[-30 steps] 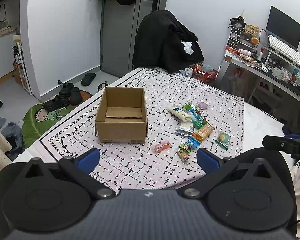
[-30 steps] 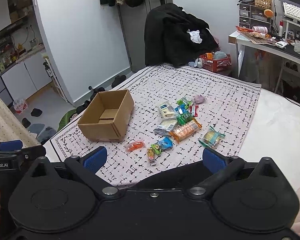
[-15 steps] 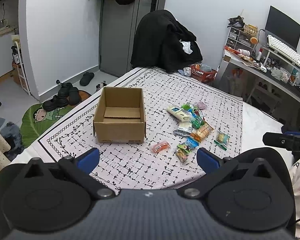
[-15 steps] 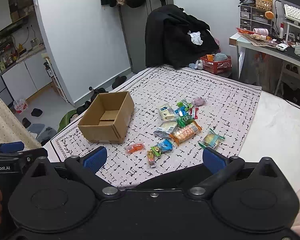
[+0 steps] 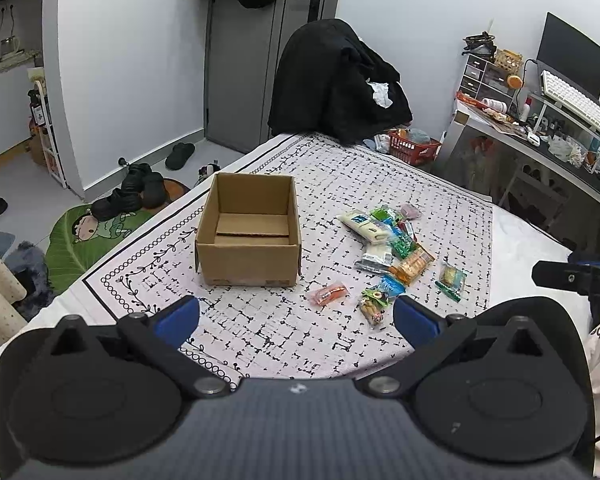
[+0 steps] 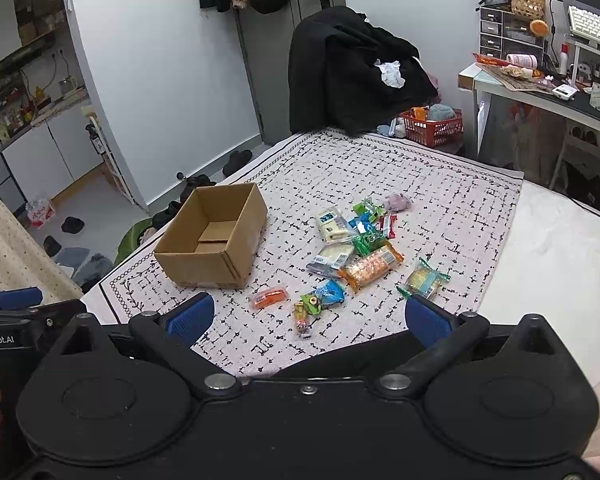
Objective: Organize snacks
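An open cardboard box (image 5: 249,232) (image 6: 214,242) sits empty on the patterned cloth (image 5: 380,172), toward its left side. Right of it lie several wrapped snacks (image 5: 392,248) (image 6: 360,248) in a loose heap, with a small orange packet (image 5: 329,293) (image 6: 269,297) nearest the box. My left gripper (image 5: 296,320) hangs open above the cloth's near edge, nothing between its blue fingertips. My right gripper (image 6: 307,318) is likewise open and holds nothing, well short of the snacks.
A chair draped in black clothing (image 5: 336,88) stands beyond the far edge, with a red basket (image 5: 414,148) beside it. A cluttered desk (image 5: 540,128) runs along the right. Shoes and a green mat (image 5: 100,232) lie on the floor at left.
Both grippers have drifted slightly back, so box and snacks sit a little farther away in view. Nothing on the cloth has moved.
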Tool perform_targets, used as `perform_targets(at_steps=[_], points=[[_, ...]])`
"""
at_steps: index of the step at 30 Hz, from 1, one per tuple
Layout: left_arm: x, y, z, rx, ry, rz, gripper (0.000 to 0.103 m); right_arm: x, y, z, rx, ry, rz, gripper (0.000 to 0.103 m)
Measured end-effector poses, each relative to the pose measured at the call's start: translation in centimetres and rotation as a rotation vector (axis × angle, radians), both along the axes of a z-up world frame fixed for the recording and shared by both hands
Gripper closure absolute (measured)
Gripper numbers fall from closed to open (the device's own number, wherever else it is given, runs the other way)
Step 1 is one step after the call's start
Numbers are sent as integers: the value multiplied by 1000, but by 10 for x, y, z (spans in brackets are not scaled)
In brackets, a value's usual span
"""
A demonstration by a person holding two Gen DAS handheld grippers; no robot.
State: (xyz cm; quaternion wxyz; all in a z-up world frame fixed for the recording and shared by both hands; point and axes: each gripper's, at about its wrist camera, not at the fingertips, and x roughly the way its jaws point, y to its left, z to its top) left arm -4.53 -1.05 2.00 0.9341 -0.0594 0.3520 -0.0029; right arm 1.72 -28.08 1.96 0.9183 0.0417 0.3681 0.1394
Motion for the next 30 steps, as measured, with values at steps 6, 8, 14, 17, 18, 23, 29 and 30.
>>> perform_targets(at_steps=[6,8,14,17,18,23,29,30], points=[[1,1,2,3,-5,5,0,3,-1,0,7,3,7,0],[2,1,2,3,-7,2,0,3,-1,1,8,4,5,0],[3,1,2,5,-6,1,0,6,-2,-1,12,8,0,0],[6,0,3,10,-7,-5,0,7,-2,-3,12,12,-2,0],[6,0,2,11,-7,-7,0,8,-3,-3,14,14,-4,0],[12,-3,3,12,-6,3,0,13,-6,-7,23,20,-8,0],[21,-8,1,12,2,12,0,23,-13,-15,32,37,-25,0],[23,-9,0,13,4,13,0,25,-14,-17,34,41,-28,0]])
